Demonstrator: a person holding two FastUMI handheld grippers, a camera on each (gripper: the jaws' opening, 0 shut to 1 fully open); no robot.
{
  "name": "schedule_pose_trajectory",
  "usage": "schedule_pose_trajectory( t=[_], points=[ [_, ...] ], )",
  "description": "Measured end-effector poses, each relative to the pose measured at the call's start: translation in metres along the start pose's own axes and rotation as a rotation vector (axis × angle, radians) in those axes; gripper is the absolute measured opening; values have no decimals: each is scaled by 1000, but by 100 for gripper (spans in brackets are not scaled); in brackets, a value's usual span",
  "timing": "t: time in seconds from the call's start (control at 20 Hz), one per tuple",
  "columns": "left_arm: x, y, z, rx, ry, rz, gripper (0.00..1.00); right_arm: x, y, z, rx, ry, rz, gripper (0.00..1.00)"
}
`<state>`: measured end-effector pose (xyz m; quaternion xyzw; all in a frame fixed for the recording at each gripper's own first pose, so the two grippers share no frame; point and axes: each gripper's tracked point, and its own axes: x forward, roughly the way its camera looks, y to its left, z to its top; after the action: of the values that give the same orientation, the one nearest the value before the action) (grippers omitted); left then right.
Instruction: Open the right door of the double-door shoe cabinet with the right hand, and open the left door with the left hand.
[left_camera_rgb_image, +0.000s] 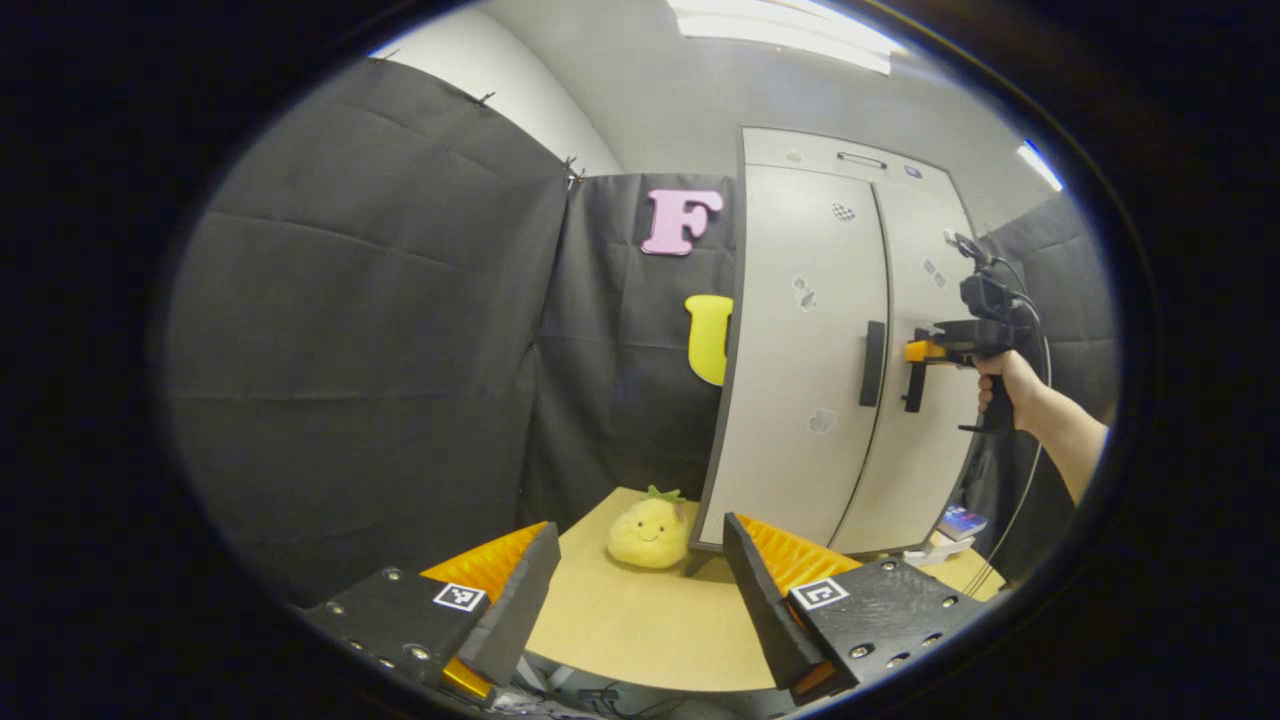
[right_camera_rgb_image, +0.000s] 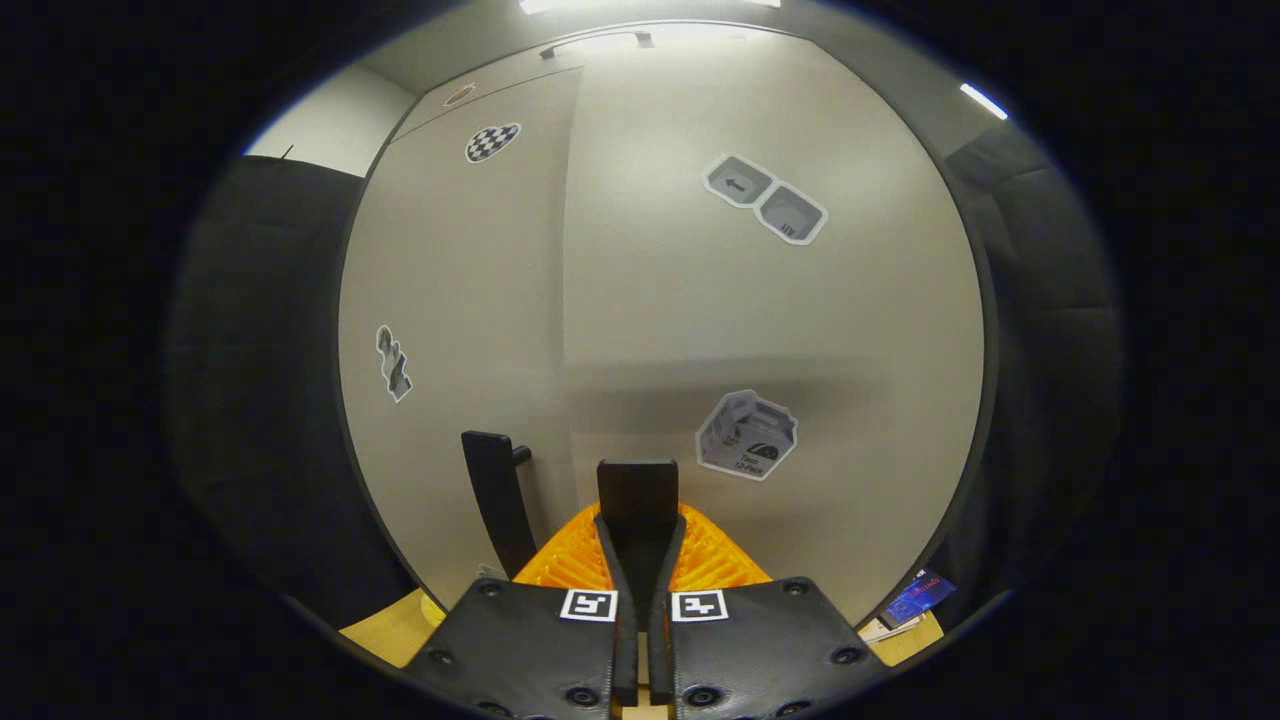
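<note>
The shoe cabinet (left_camera_rgb_image: 800, 400) stands upright at the far edge of a wooden table (left_camera_rgb_image: 640, 630), in front of the black cloth wall. Both doors sit flush with the cabinet front. The right door (right_camera_rgb_image: 780, 330) carries a black vertical handle (right_camera_rgb_image: 637, 510) near the centre seam; the left door (right_camera_rgb_image: 460, 330) carries a matching handle (right_camera_rgb_image: 497, 500) just beside it, on the other side of the seam.

In the right gripper view, the right gripper (right_camera_rgb_image: 637, 590) is clamped on the right door's handle: both fingers press against its sides and the handle rises between them. In the left gripper view, the same gripper (left_camera_rgb_image: 925, 352) is seen at the right door's handle (left_camera_rgb_image: 914, 388), held by a hand (left_camera_rgb_image: 1000, 385) with a bare forearm; a cable hangs down from the tool.

The left gripper (left_camera_rgb_image: 640, 590) hangs well apart from the cabinet, above the near table edge, with its fingers spread wide and nothing between them.

Several stickers are on the door fronts. A yellow plush toy (left_camera_rgb_image: 650, 530) sits on the table just beside the cabinet's lower left corner. A small blue item (left_camera_rgb_image: 963, 522) lies on the table at the cabinet's right side.
</note>
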<state>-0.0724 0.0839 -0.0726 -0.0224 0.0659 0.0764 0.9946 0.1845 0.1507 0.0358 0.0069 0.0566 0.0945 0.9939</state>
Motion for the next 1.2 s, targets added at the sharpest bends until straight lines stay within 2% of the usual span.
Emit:
schedule_pose_trajectory(
  t=[0.05,0.25,0.3,0.35,0.4,0.45,0.6,0.8,0.85,0.9,0.95,1.05,1.1,1.2],
  points=[
    [1,-1,0,7,2,-9,93,-4,0,0,0,-4,5,5],
    [5,-5,-4,22,22,-44,93,-30,-2,-3,-5,18,48,5],
    [5,-5,-5,21,30,-54,93,-37,-3,-4,-8,14,55,9],
    [5,-5,-3,20,34,-62,93,-44,-5,-4,-11,11,64,2],
    [5,-6,-3,20,33,-71,94,-52,-7,-5,-2,10,77,2],
    [5,-6,-2,21,29,-80,93,-59,-9,-5,12,12,92,8],
    [4,-7,0,34,22,-97,93,-73,-15,-7,11,13,109,2],
    [4,-10,4,53,7,-119,93,-88,-21,-9,9,23,128,3],
    [5,-12,5,51,3,-130,93,-93,-23,-9,0,23,134,9],
    [5,-13,5,48,2,-142,94,-98,-26,-9,-7,21,140,2],
    [4,-15,5,44,1,-152,94,-102,-28,-9,-3,20,145,6],
    [4,-22,5,39,3,-167,94,-114,-36,-10,15,9,154,2],
    [3,-24,4,39,7,-175,94,-120,-40,-10,22,3,156,6],
    [2,-29,3,45,14,-200,95,-130,-49,-12,25,0,148,6]
  ],
)
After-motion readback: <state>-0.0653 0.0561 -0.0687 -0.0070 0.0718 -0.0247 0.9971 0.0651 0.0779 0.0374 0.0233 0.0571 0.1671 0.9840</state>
